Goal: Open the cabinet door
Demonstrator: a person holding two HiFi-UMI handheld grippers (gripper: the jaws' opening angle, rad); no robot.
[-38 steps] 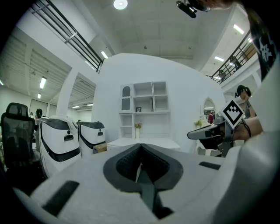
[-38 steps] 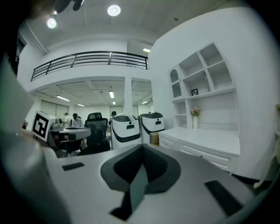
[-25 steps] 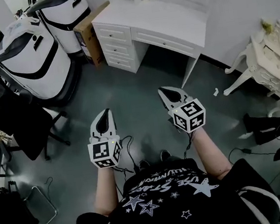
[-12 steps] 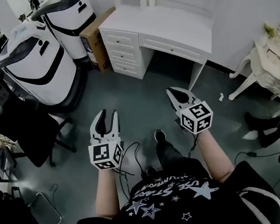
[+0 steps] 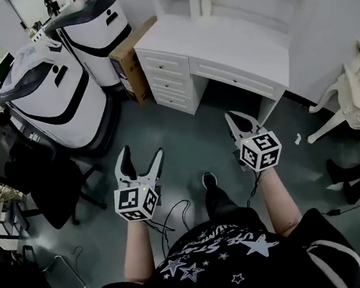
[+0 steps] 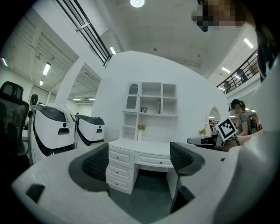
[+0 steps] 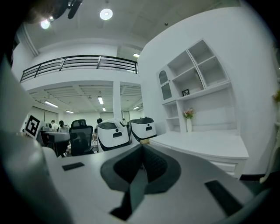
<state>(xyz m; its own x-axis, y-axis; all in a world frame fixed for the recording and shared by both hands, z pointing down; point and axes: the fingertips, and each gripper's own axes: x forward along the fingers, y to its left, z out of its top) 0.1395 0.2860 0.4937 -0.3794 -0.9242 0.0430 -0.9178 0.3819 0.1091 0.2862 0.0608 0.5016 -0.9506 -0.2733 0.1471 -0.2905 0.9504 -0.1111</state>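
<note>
A white desk (image 5: 219, 39) with a shelf unit on top stands ahead against the wall. The unit's small arched cabinet door (image 6: 132, 96) is at its upper left and looks closed; it also shows in the right gripper view (image 7: 165, 89). My left gripper (image 5: 142, 155) hangs over the floor well short of the desk. Its jaws have just been opening and now stand wide, with nothing between them (image 6: 140, 159). My right gripper (image 5: 231, 116) is shut and empty (image 7: 141, 153), close to the desk's front right.
Two white-and-black machines (image 5: 61, 90) and a cardboard box (image 5: 130, 57) stand left of the desk. A black office chair (image 5: 11, 162) is at the far left, an ornate white table (image 5: 357, 90) at the right. Cables (image 5: 175, 210) lie on the floor by my foot (image 5: 208, 181).
Both grippers have moved forward toward the desk as I stepped ahead. The left jaws went from shut to wide open. The right jaws stayed shut.
</note>
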